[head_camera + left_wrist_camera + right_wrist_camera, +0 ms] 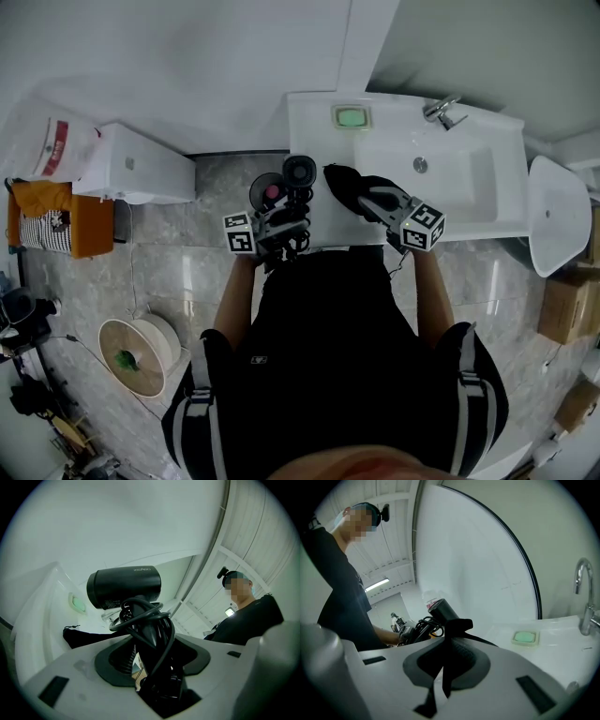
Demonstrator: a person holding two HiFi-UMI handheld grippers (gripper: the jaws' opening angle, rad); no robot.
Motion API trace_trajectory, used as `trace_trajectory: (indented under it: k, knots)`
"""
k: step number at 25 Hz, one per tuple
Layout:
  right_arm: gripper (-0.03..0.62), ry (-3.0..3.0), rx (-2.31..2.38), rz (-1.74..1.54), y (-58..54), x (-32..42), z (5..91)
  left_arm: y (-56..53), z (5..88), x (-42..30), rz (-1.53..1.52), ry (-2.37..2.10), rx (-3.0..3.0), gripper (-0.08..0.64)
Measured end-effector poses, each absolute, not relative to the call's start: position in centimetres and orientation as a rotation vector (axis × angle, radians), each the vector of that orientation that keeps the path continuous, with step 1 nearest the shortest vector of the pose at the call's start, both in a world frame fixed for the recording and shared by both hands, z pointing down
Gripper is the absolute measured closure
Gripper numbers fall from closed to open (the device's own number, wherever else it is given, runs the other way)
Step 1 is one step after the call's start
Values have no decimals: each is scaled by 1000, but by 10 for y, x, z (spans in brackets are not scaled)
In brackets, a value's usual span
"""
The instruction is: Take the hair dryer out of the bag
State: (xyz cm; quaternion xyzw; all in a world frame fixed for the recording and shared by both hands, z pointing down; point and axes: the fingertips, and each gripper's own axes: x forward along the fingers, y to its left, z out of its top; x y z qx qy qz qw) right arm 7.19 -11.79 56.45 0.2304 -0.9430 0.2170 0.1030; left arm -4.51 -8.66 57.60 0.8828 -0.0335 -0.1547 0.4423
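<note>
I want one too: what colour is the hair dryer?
Black. The hair dryer shows best in the left gripper view.

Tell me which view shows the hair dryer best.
Left gripper view: the hair dryer fills the centre, close and sharp. Head view shows it small from above; right gripper view, partly behind the bag.

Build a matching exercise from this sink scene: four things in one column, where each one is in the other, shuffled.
Things:
1. hair dryer
2. black bag
3. green soap
4. faucet

Places:
A. on the counter, left of the basin
B. clamped in the left gripper
C. behind the basin
D. pinched in the right gripper

Pairs: 1-B, 2-D, 3-A, 4-C
</note>
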Motion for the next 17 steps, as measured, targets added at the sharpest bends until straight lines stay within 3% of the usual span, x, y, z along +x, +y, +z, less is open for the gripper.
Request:
trace_trajectory:
  k: [17]
  knots:
    - [526,-2734,685,609,-107,69,570,-80,578,-48,-381,-73,2182,345]
